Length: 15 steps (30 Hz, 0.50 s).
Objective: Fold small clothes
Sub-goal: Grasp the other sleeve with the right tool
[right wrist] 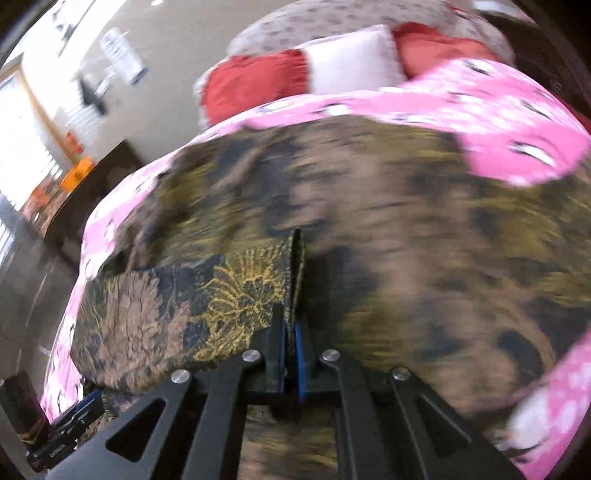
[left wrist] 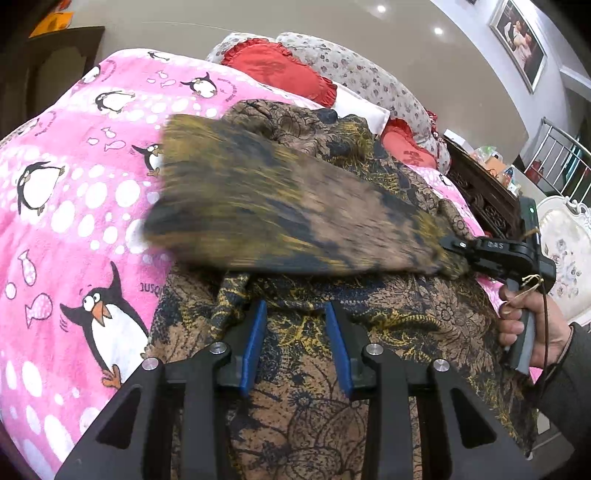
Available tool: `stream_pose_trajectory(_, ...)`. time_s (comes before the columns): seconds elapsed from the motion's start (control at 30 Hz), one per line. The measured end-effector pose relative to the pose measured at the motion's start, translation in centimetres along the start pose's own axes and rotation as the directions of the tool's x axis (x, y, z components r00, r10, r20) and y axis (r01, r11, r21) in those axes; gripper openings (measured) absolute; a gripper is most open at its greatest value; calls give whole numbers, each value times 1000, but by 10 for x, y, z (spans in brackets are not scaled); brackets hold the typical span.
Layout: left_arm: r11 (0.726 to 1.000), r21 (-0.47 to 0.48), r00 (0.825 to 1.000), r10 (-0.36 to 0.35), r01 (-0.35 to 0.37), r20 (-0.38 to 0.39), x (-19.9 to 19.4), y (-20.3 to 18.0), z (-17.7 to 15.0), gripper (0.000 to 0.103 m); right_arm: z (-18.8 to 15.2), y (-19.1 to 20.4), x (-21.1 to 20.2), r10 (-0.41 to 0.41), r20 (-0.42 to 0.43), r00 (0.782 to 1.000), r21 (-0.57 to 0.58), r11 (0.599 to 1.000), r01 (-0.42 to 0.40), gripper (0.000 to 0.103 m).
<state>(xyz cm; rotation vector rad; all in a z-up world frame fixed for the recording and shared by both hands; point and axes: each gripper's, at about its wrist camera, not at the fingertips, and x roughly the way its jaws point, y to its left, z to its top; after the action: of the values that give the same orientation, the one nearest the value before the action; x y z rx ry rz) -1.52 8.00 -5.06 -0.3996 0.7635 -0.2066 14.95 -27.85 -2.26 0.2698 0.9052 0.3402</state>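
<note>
Pink penguin blanket (left wrist: 74, 206) on bed carries the brown floral garment (left wrist: 306, 406) near its middle; right gripper (right wrist: 291, 325) clamped on a sleeve edge, left gripper (left wrist: 297, 332) pinning cloth, jaws narrowly apart; lay sleeve flat across, keep tension.

Even, fairly bright indoor light. Recessed ceiling lights (left wrist: 438, 30) glow as small hot spots in the left wrist view; a blown-out window (right wrist: 22, 122) glares at the left edge of the right wrist view. Shadows soft, darkest under the lifted patterned cloth (left wrist: 280, 210), which is motion-smeared. Right wrist view blurred almost throughout; only cloth at the fingers is sharp. Strong fisheye bending, dark vignetted corners.
</note>
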Motion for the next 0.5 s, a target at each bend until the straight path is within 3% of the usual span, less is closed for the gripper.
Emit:
stream_pose_trajectory(0.13,1000,0,1000,0,0,0,-1,0,0,15,-1,-42,-27,-74,27,997,71,995,72,4)
stream_pose_trajectory(0.23,1000,3,1000,3,-3,-2,0,0,0,15,-4,-65,-41,-86,50,995,123,989,80,4)
stream_pose_trajectory(0.4,1000,6,1000,5,-5,-8,0,-1,1,15,-17,-69,-34,-89,41,995,90,992,85,4)
stream_pose_trajectory(0.5,998,24,999,52,-51,-17,-9,-6,8,15,-16,-69,-35,-71,45,996,93,993,67,9)
